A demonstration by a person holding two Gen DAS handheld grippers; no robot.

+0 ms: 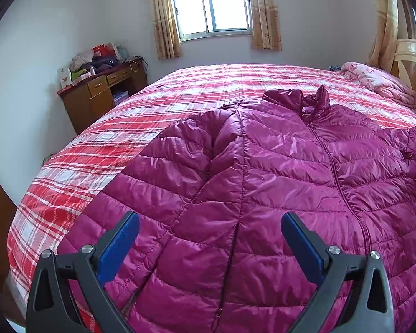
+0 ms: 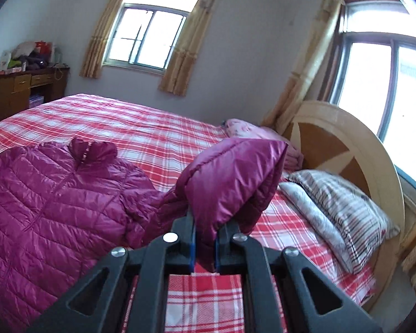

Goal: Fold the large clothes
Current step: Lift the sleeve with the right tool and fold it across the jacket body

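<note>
- jacket (image 1: 277, 172): zipped, front up on the bed (image 1: 102, 144), laid flat so i can fold it
- right tongs (image 2: 204, 245): clamped on the sleeve cuff (image 2: 233, 183), lifted to swing inward
- left tongs (image 1: 209, 238): apart above the hem, holding nothing
- hidden: pad contact behind fabric; far sleeve cut off in the left view

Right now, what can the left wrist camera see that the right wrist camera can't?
Only the left wrist view shows the left gripper, open and empty above the purple quilted puffer jacket, and the jacket's near hem.

Only the right wrist view shows the right gripper shut on the jacket's lifted sleeve, two striped pillows, the round wooden headboard and a second window.

Both show the jacket, the red plaid bedspread, the brown wooden desk, the curtained window and the folded pink blanket.
</note>
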